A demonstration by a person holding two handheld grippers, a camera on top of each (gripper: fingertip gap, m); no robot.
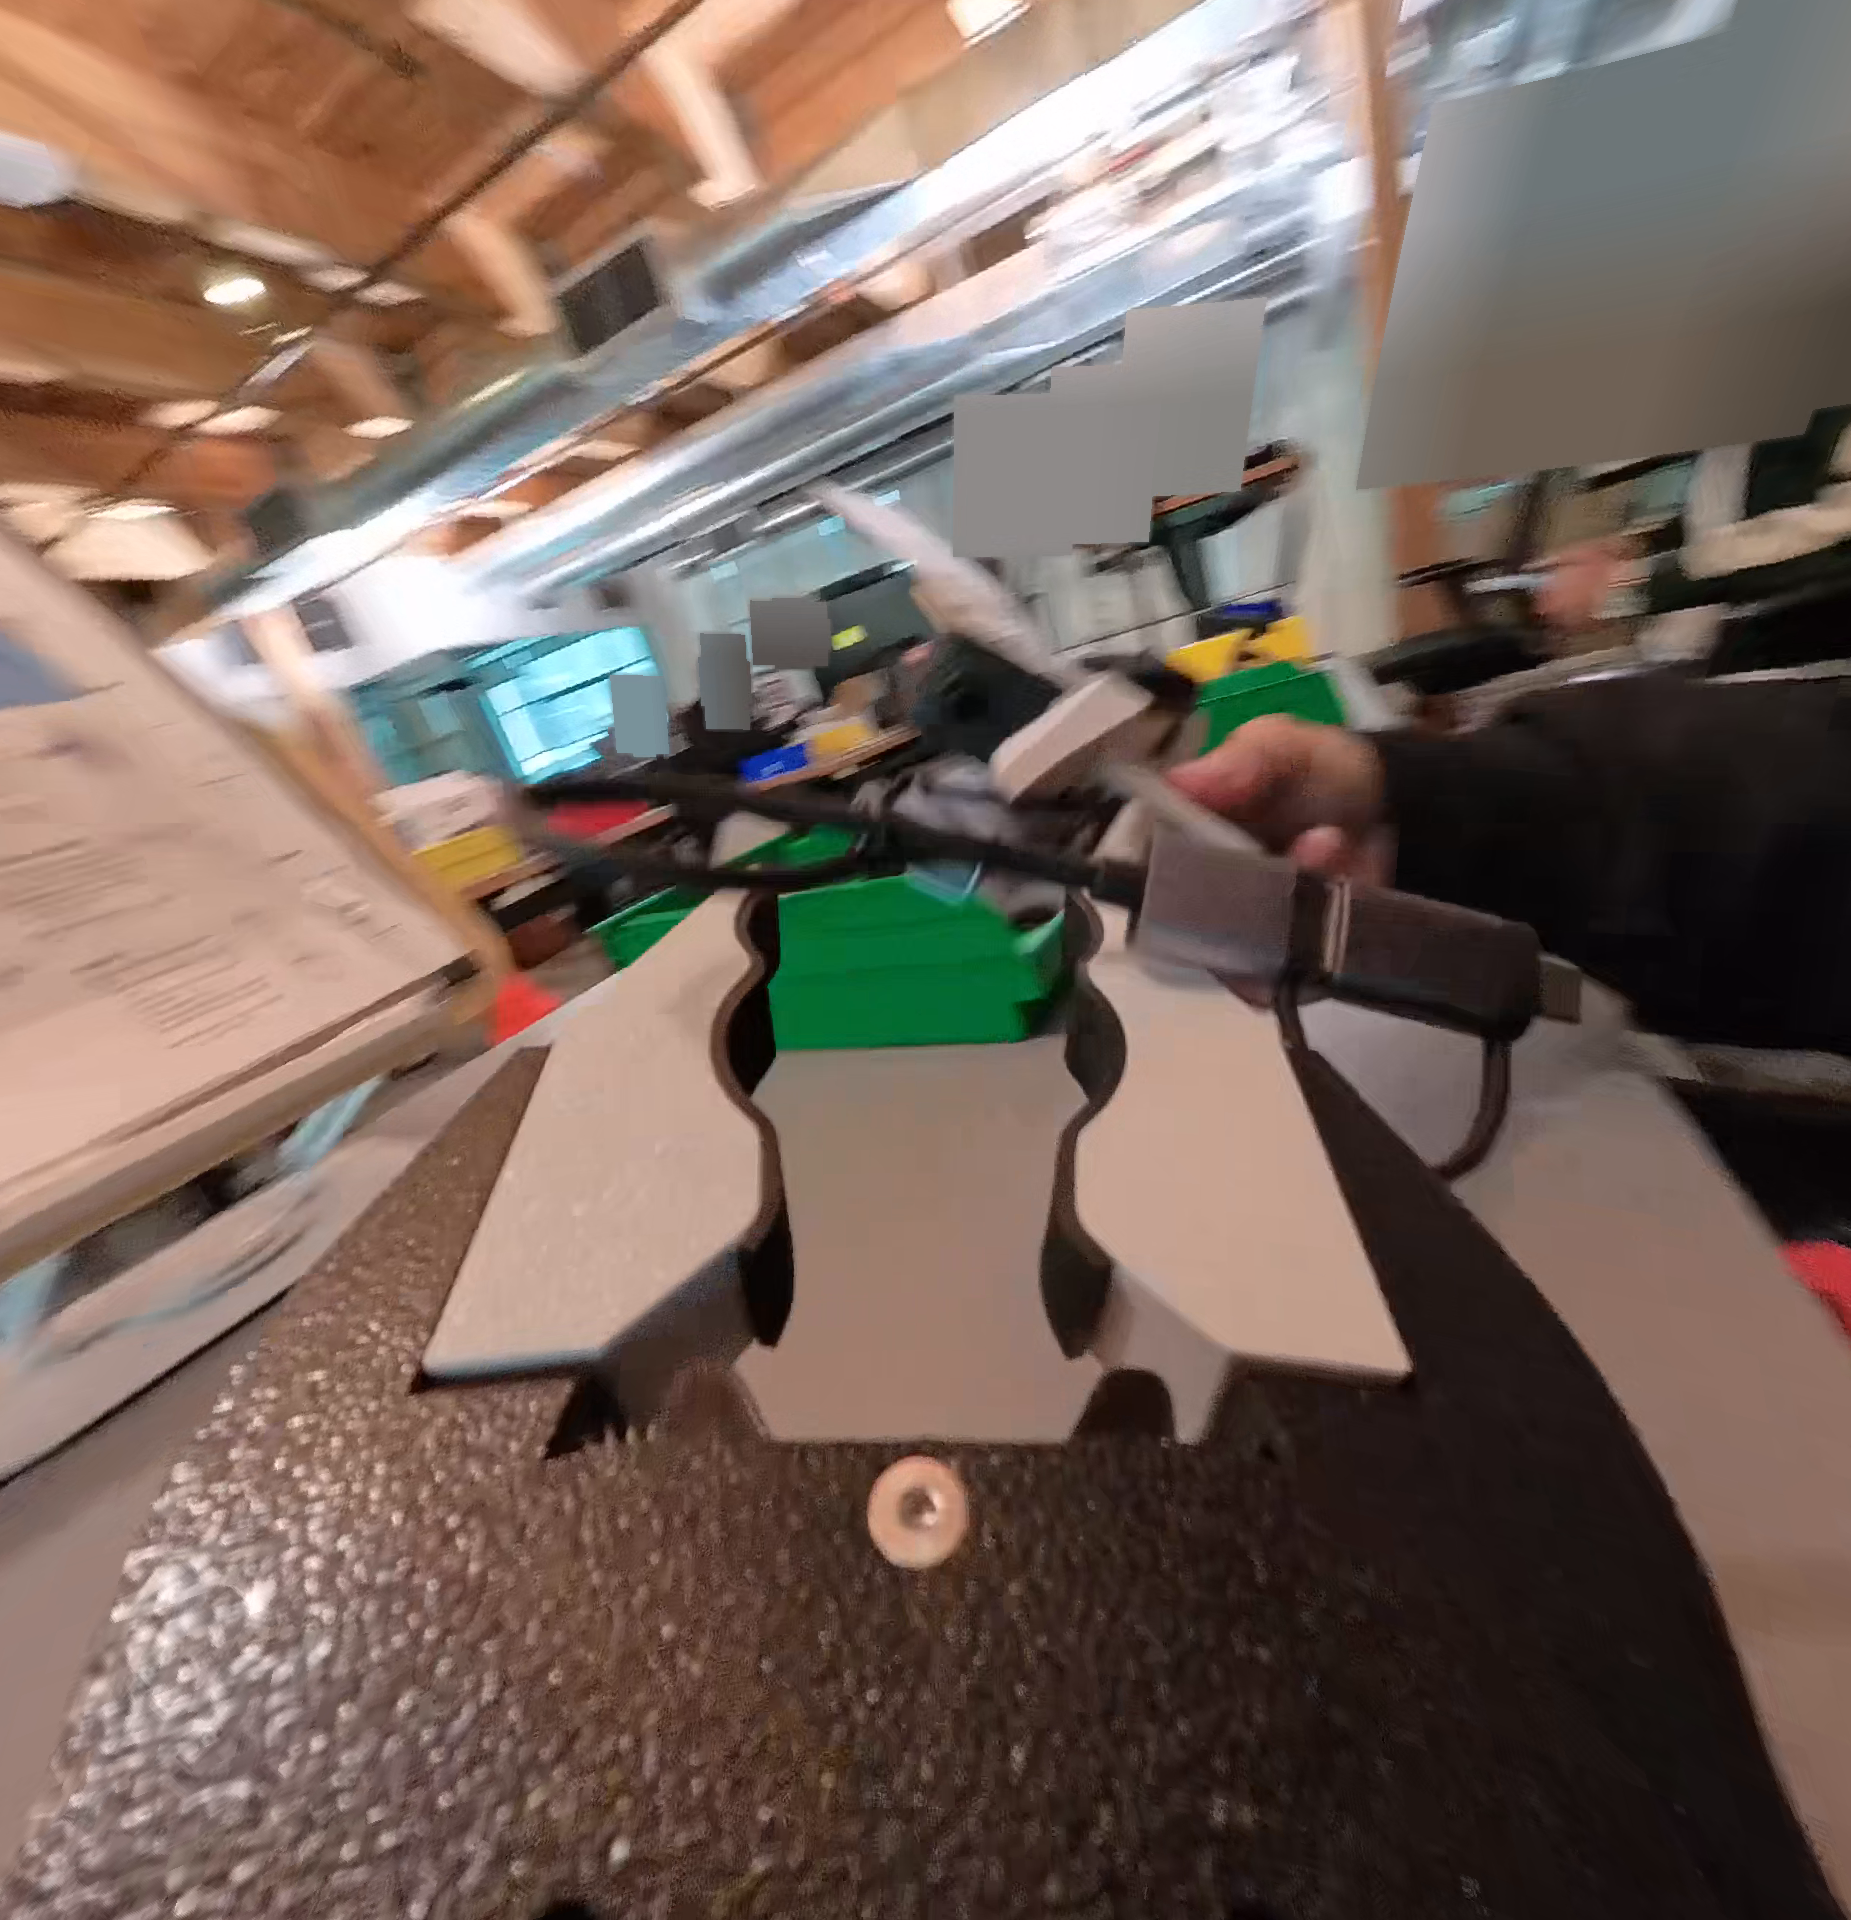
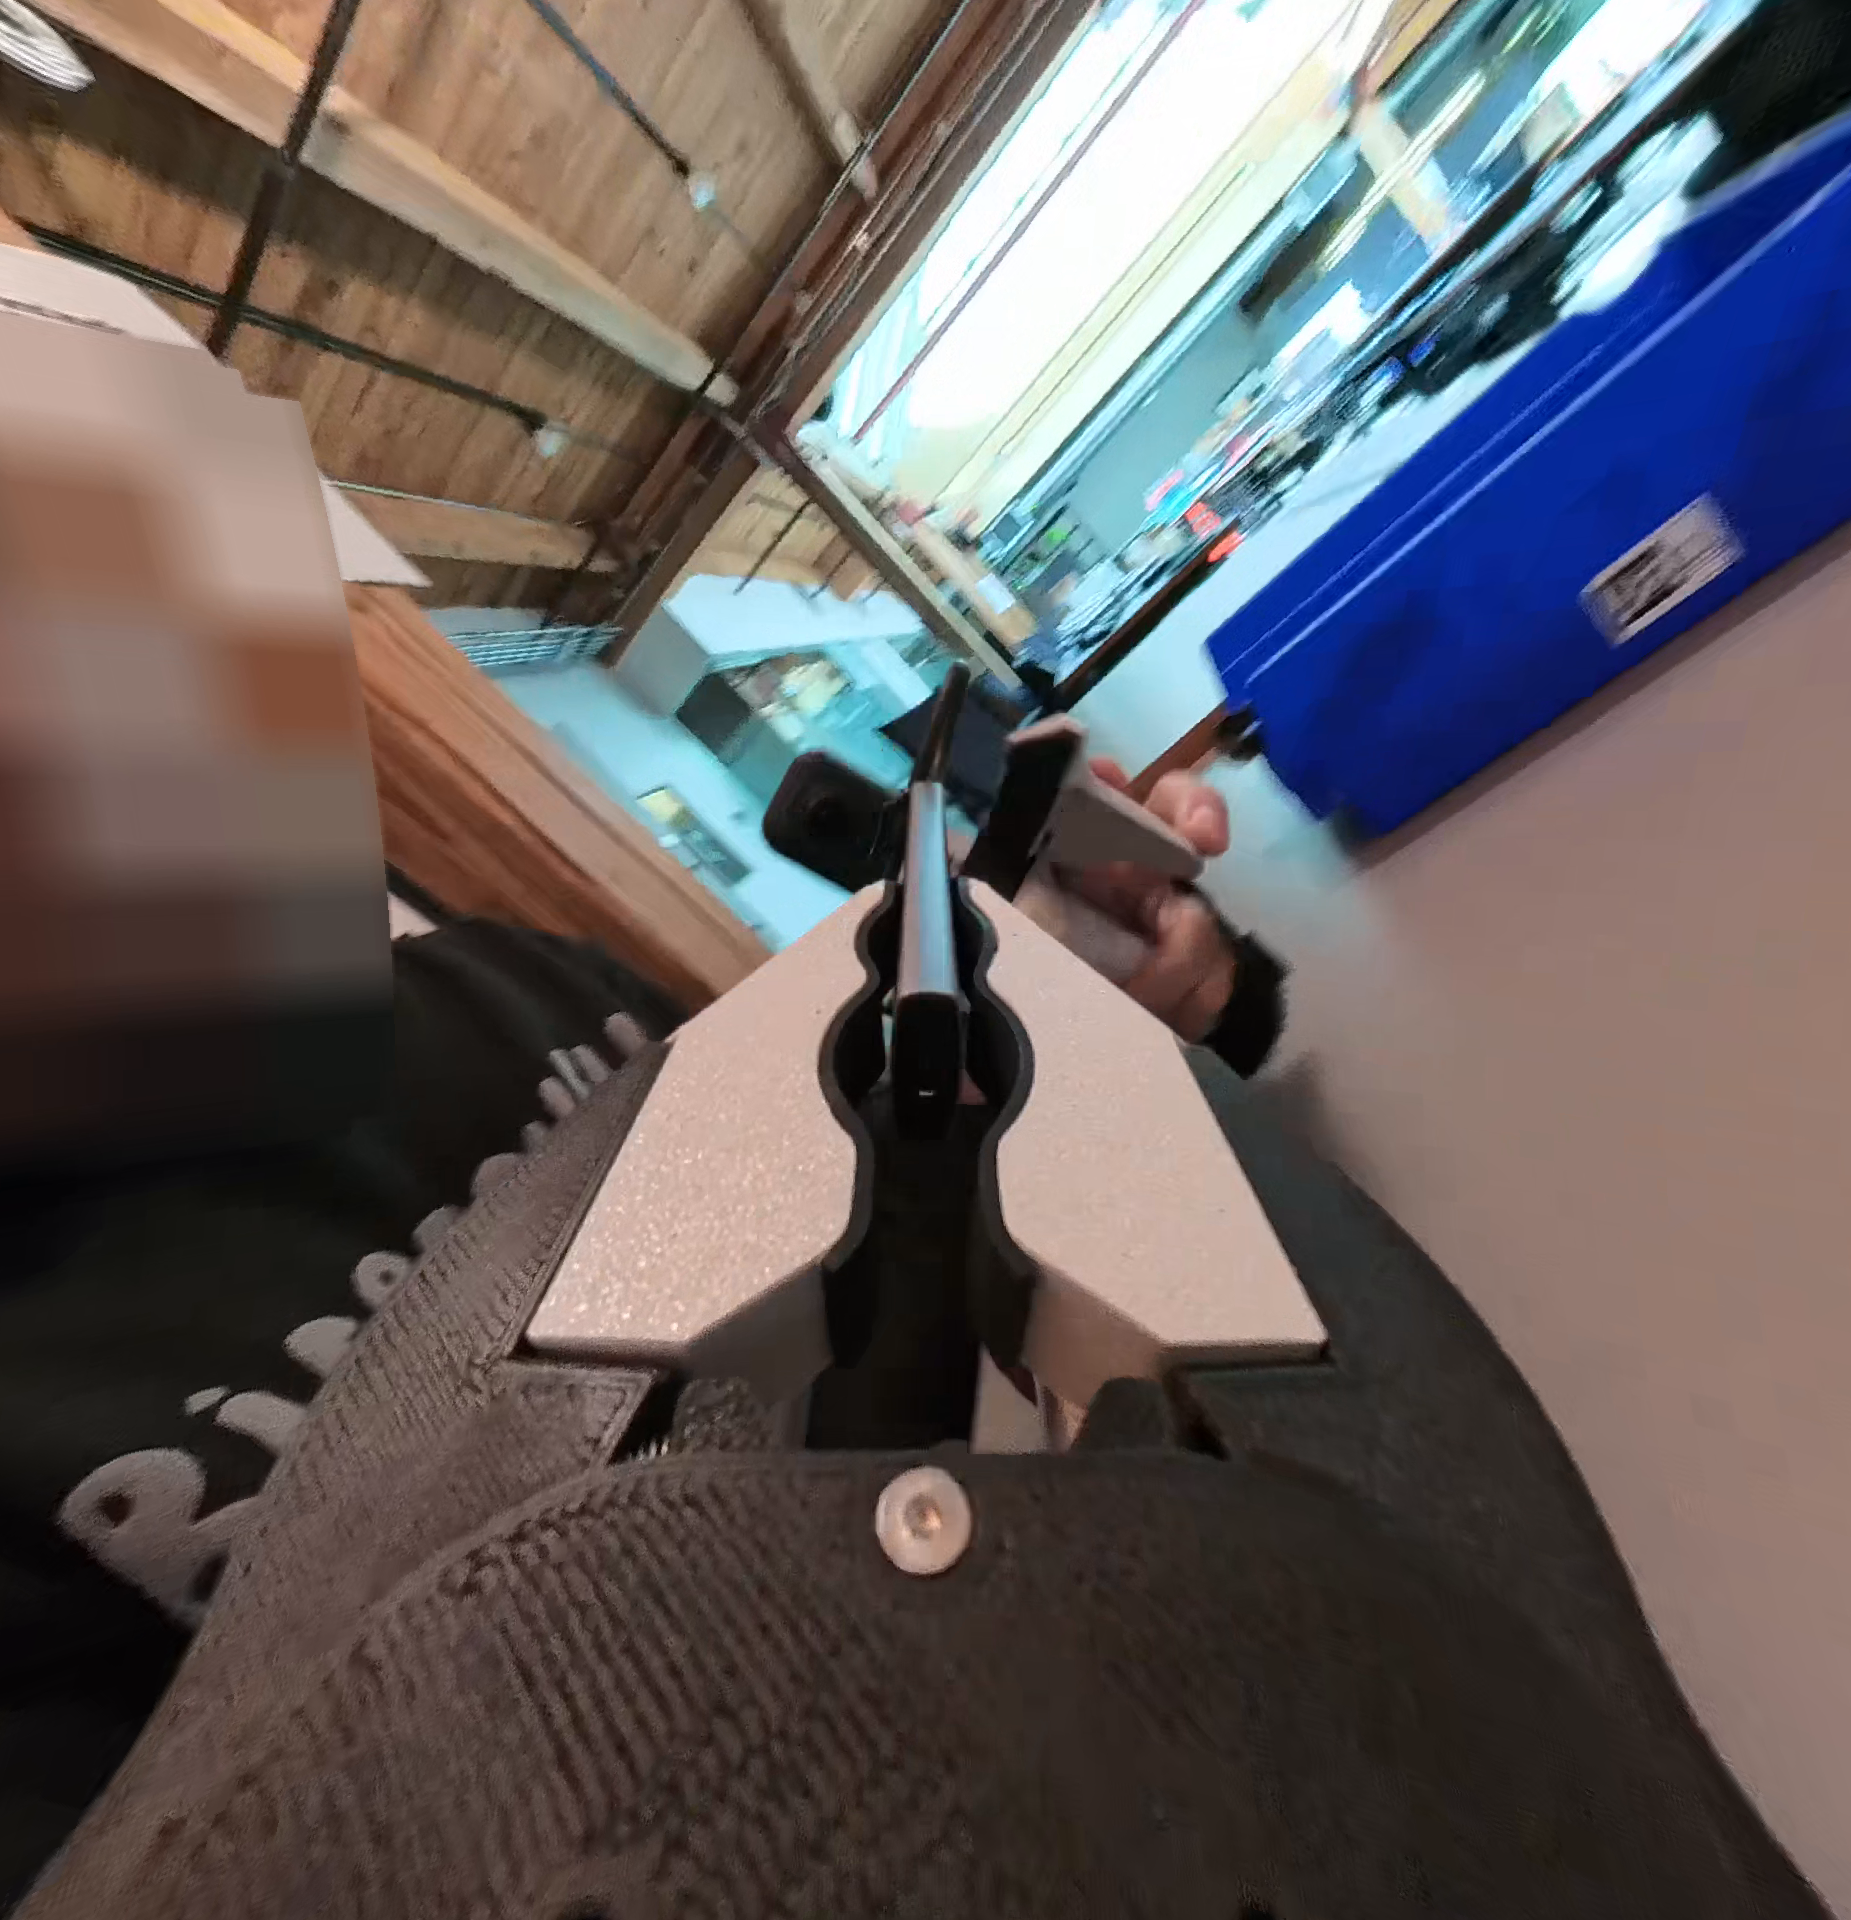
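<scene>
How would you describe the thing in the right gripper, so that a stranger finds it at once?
Start from the big blue bin on the pale table. Left of it, the right gripper is shut on a slim silver and black adapter with a black cable. Nothing else here is held between grey fingers.

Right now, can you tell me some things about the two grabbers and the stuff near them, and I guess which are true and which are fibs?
1. The left gripper is open with nothing between its fingers. True.
2. The right gripper holds nothing. False: it is shut on a thin black and silver device.
3. A green bin sits beyond the left gripper. True.
4. The bin near the right gripper is red. False: it is blue.
5. A hand in a dark sleeve holds the other gripper in the left wrist view. True.
</scene>
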